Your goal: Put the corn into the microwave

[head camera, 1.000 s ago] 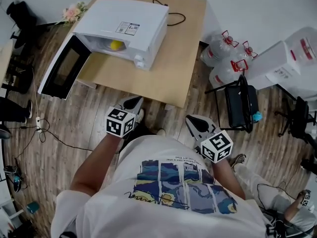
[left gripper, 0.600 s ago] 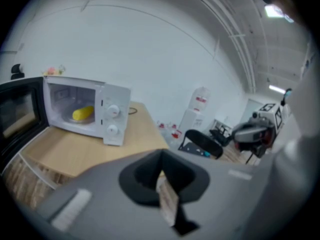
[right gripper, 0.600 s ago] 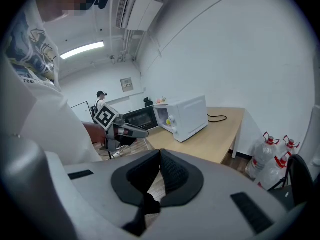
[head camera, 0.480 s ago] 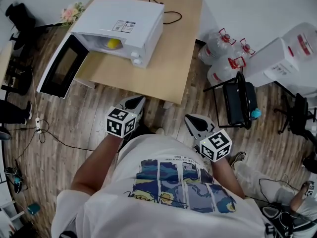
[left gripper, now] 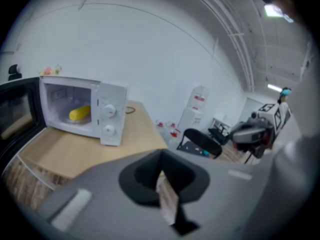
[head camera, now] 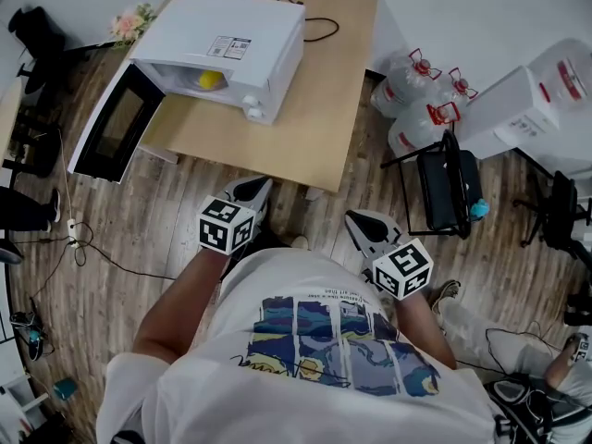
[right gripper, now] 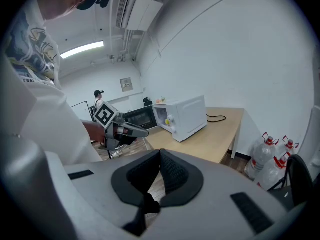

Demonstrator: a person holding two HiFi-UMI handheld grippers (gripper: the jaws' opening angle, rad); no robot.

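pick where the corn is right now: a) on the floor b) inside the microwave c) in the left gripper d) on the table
b, the corn lies inside the microwave, whose door stands open.

Yellow corn [head camera: 211, 80] lies inside the open white microwave [head camera: 245, 26].

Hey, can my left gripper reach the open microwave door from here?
Probably, yes: the left gripper sits short of the table, but nothing stands between it and the microwave door.
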